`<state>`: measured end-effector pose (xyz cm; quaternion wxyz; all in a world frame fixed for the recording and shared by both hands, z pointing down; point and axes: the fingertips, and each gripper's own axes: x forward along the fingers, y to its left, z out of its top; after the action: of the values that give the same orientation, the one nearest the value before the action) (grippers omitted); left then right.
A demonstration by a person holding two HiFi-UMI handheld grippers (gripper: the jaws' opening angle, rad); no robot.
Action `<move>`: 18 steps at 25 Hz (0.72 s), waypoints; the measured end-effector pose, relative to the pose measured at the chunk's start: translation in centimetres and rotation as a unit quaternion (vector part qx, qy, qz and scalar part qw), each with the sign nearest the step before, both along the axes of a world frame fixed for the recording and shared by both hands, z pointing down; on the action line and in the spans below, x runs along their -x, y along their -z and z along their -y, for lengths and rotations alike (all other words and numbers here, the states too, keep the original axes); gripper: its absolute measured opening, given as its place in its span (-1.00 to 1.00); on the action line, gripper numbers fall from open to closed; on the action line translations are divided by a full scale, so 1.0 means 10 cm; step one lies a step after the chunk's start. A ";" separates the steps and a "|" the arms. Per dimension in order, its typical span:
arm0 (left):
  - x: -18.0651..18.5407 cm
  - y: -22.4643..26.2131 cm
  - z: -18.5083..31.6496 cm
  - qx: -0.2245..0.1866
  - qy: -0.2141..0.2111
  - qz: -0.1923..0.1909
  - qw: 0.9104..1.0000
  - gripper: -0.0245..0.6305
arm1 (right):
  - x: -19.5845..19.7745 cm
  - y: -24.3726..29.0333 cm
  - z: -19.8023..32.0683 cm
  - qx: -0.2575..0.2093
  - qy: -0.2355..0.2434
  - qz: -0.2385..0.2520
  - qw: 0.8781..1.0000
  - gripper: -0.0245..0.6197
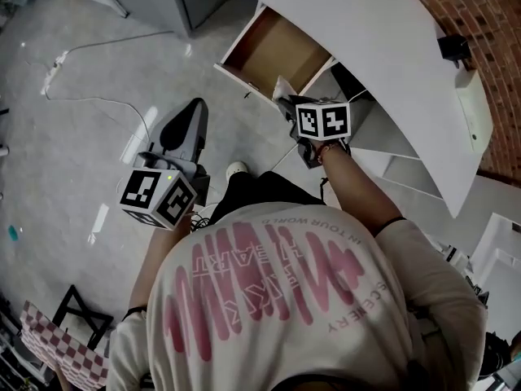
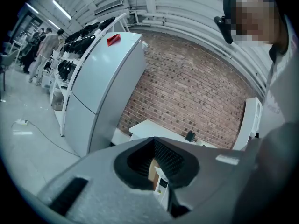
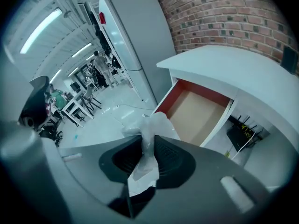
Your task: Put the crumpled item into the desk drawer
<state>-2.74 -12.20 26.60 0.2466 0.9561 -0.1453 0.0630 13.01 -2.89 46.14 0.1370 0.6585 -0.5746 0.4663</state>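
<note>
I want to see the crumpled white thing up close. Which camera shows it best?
The right gripper view: the crumpled white plastic wrapper sits in the middle, pinched between the right gripper's jaws. The head view shows only a small tuft; the left gripper view shows none clearly.

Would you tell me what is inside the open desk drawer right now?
The drawer shows only a bare brown bottom, nothing on it. Its rear end runs under the desk top and is hidden.
</note>
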 end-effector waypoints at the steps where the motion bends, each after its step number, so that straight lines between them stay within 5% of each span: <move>1: 0.01 -0.05 0.03 0.005 0.003 0.003 1.000 -0.92 | -0.02 -0.07 0.01 0.010 0.001 0.003 1.000 -0.62; 12: -0.11 -0.46 0.37 0.042 0.048 0.025 0.998 -0.92 | -0.30 -0.73 0.26 0.087 0.014 0.039 0.995 -0.62; 18: -0.25 -0.43 0.56 0.039 0.098 0.031 0.994 -0.92 | -0.39 -1.02 0.30 0.131 0.071 0.033 0.988 -0.62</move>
<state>-0.26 -17.83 30.93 0.2843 0.9243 -0.2436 0.0741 16.95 -5.93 56.37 0.2360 0.5769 -0.5578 0.5481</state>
